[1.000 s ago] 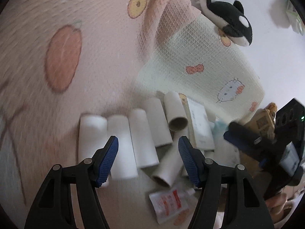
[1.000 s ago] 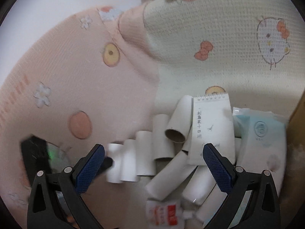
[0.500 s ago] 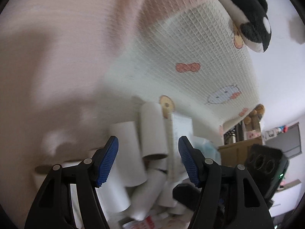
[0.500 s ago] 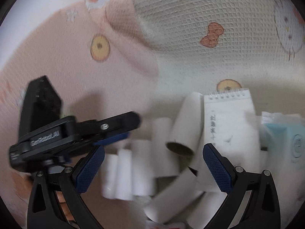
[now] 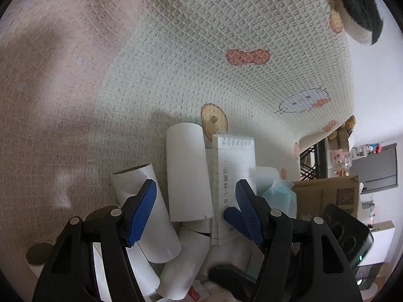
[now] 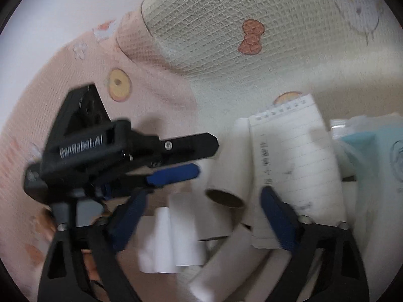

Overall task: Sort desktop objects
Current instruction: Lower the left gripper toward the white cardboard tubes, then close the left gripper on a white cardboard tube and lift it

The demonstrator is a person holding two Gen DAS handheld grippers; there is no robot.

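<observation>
Matt white cardboard tubes (image 5: 187, 173); lined paper notepad (image 5: 235, 176); waffle-textured cloth blanket (image 5: 201, 50).

White paper tubes (image 5: 187, 171) and a white lined notepad (image 5: 235, 176) lie on a cream waffle-weave blanket (image 5: 201, 50) printed with orange bows, a pale-blue packet (image 6: 372, 156) at three o'clock.

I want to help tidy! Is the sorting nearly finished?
Hardly begun. Nothing looks sorted: the paper tubes, notepad and tissue pack lie in one heap. Both tongs, left and right, are over the heap, holding nothing; the right tongs have just been closing. Everything remains.
</observation>
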